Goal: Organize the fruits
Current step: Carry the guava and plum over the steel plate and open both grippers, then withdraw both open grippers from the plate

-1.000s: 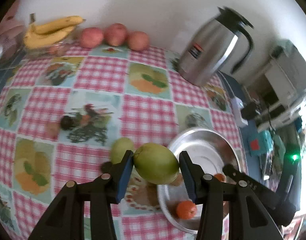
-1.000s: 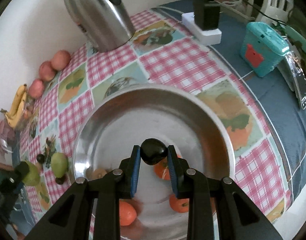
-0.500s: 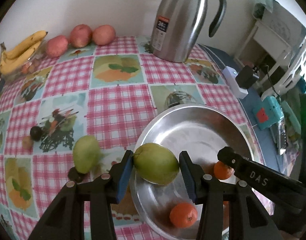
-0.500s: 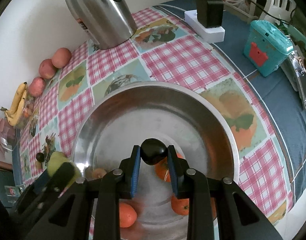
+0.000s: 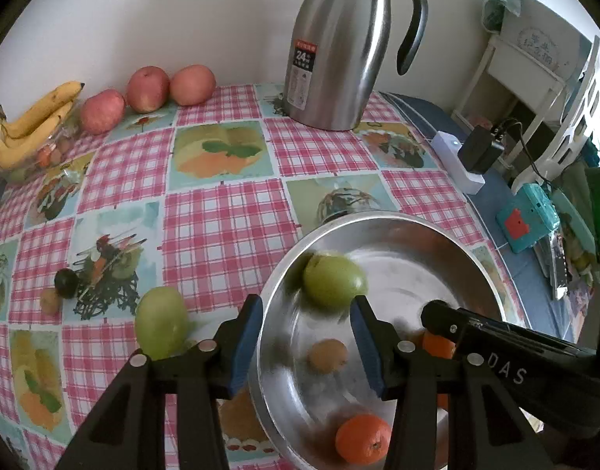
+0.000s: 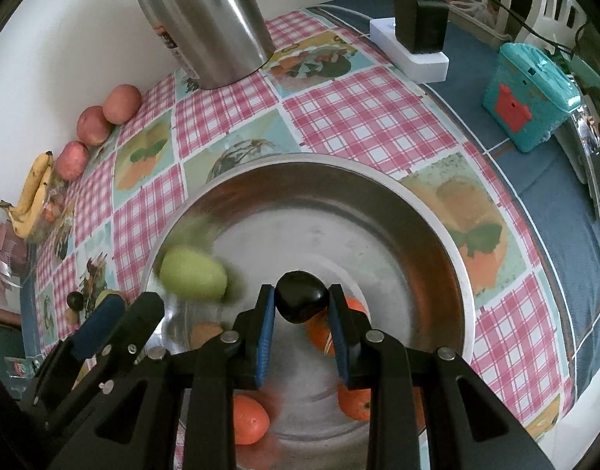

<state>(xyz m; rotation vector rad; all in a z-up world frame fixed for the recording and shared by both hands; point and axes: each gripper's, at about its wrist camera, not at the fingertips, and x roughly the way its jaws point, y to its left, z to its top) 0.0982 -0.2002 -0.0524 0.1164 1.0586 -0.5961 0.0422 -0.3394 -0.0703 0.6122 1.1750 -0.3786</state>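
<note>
Change: green fruit [image 5: 334,280] is out of the left hand-held gripper [image 5: 307,342] since half a second ago and now lies blurred in the bowl [image 5: 472,258]; the right one has not let go of its plum.
Left hand-held gripper: released, blue pads spread wide, nothing between them, poised over the bowl's near-left rim.
Right hand-held gripper [image 6: 302,315]: clenched on the dark plum [image 6: 301,297], held above the bowl's middle.
Bowl contents: green fruit by the left wall, a small brown fruit [image 5: 328,354] near it, oranges [image 5: 363,443] toward the front; in the right wrist view one orange [image 6: 249,419] sits lower left, and others are partly hidden behind the fingers.
Beside the bowl: second green fruit [image 5: 162,323] on the checked cloth of the worktop [image 5: 221,227], just left of the rim and apart from it.
Further left: a small dark fruit [image 5: 66,282] touching a small brown one [image 5: 49,300] on a printed square.
Mid-right: white power strip [image 5: 458,160] with black adapter, teal box [image 5: 529,217] on the blue cloth.
Far edge: steel jug [image 5: 339,47] upright by the wall; three apples [image 5: 147,88] in a row to its left; bananas [image 5: 33,125] at the far-left corner.
</note>
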